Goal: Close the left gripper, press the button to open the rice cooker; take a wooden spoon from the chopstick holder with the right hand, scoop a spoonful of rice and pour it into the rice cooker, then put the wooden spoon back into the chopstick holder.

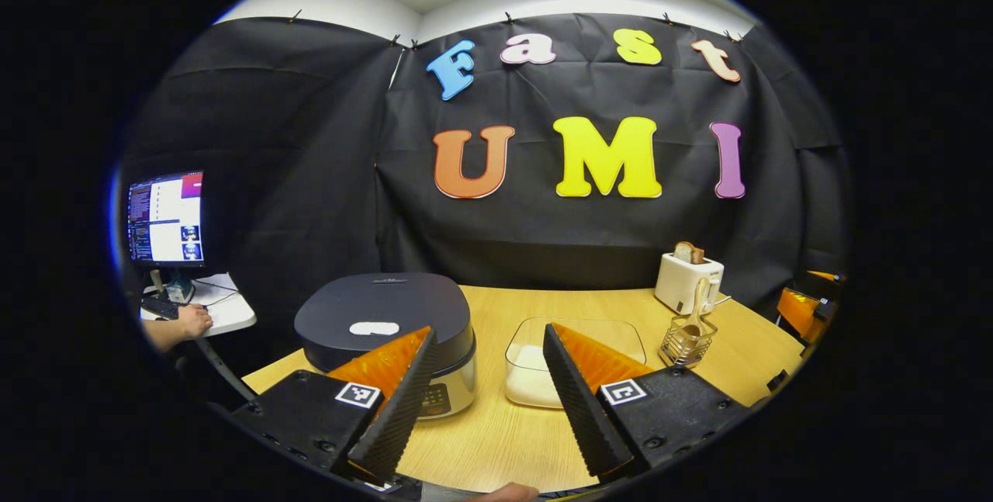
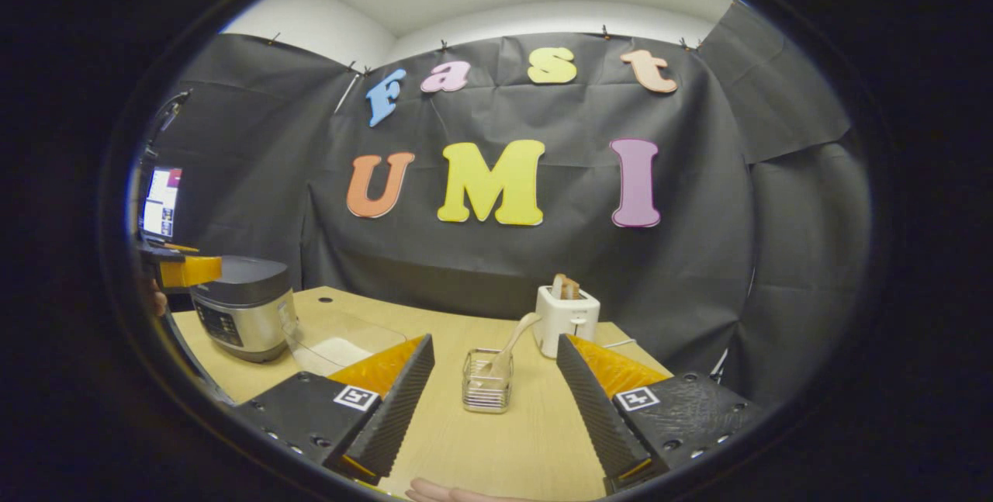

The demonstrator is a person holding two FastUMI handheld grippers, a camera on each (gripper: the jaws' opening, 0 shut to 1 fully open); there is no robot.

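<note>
I am holding both claws above the near edge of the wooden table (image 1: 481, 440), and judging by the lid sitting flat on the rice cooker (image 1: 385, 323), I am standing at the very first step: nothing is pressed yet. My left claw (image 1: 485, 389) is gaping wide, gripping nothing and touching nothing, with the cooker just behind its left finger and the clear tub of rice (image 1: 543, 366) behind its right one. So the next move, as I read it, is asking me to bring those two fingers together first, then steer the closed tip onto the cooker's lid button; I am not making out for certain which mark on the lid is that button.

My right claw (image 2: 496, 401) is spread wide too, empty, and aiming at the wire holder (image 2: 486, 382), which is standing on the table between its fingers but farther off. The wooden spoon (image 2: 512, 343) is leaning in it, handle up. Behind it the toaster (image 2: 566, 320) is sitting near the back edge.
</note>
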